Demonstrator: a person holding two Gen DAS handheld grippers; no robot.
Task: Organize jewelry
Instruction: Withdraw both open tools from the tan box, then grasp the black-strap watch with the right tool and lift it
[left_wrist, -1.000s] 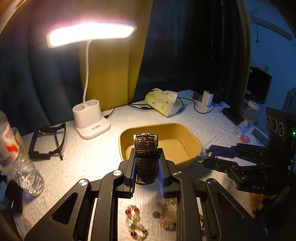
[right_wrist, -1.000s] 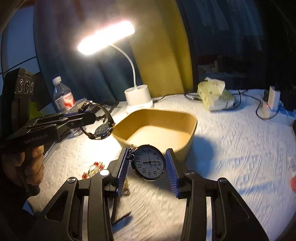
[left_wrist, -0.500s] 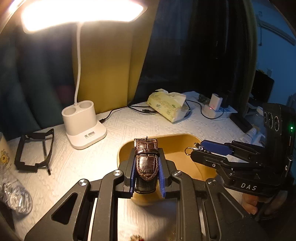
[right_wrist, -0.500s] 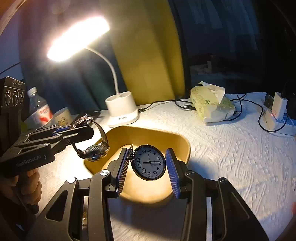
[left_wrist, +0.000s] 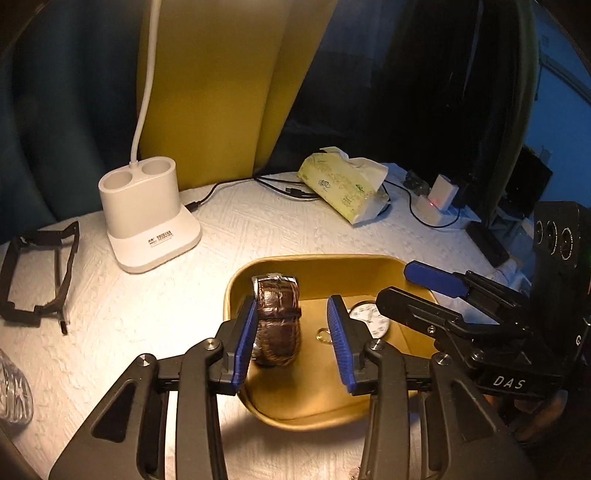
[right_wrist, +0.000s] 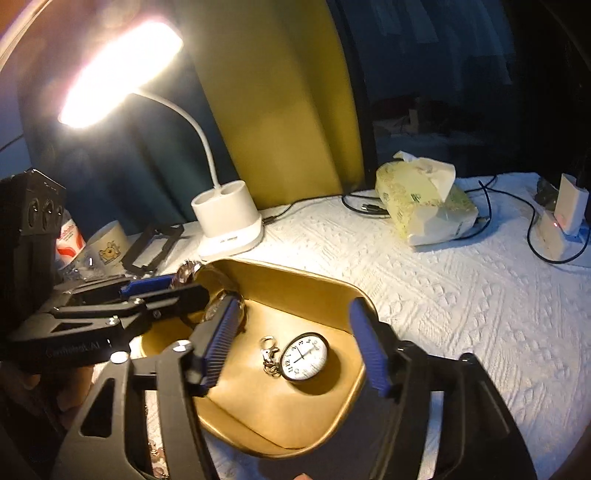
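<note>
While the lamp glares down on the white quilted tablecloth (left_wrist: 258, 236), we start at the far left with a black plastic frame (left_wrist: 37, 273) lying flat, then the glossy white desk lamp base (left_wrist: 147, 218) with its two round cups and thin bent neck. On to the middle: the mustard-yellow tray (left_wrist: 310, 263), smooth, rounded corners, shallow walls. The left gripper (left_wrist: 291, 341) hovers over the tray's near left part, its ribbed blue pads spread wide, and the brown leather wristwatch (left_wrist: 277, 325), crocodile-grain strap looped upright, leans against the left pad only; the other pad stands clear of it. Whether the strap rests on the tray floor, hard to tell. Over to the right gripper (right_wrist: 295, 347), tilted down above the tray, jaws wide apart, nothing between them but air. Below, the round silver pocket watch (right_wrist: 303, 356) lies flat on the tray floor, white dial up, its clasp and chain (right_wrist: 270, 356) bunched just beside it. Farther right, a crumpled pale-yellow tissue pack (right_wrist: 424, 203) with black cables, and a white charger (right_wrist: 561, 221) glowing red at the edge.
</note>
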